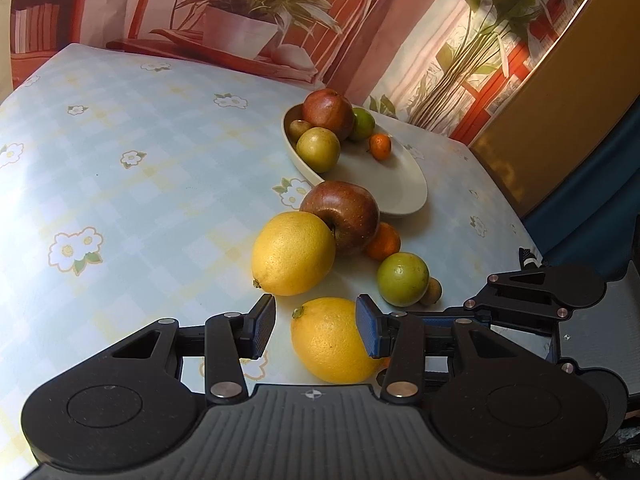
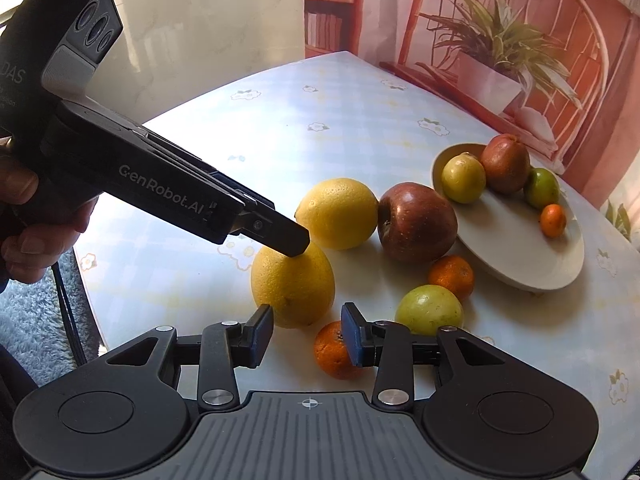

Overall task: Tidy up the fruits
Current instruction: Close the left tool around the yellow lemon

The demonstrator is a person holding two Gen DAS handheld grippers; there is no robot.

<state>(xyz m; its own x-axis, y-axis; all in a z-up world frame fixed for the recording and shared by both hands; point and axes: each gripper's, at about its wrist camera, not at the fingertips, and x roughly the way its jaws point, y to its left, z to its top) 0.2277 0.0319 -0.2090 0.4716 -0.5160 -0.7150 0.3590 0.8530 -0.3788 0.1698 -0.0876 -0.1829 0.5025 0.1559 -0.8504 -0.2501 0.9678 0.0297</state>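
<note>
Left wrist view: left gripper [image 1: 316,330] fingers apart around near lemon [image 1: 332,340]; right pad possibly touching, left pad clear.
Right wrist view: person's hand [image 2: 28,220] holding that gripper; right gripper [image 2: 308,338] fingers parted, nothing gripped, small orange [image 2: 334,350] beside one pad.
Hidden: orange partly covered.
Dish [image 2: 520,256]: holds five fruits.
Surface: floral tablecloth [image 1: 120,160].
</note>
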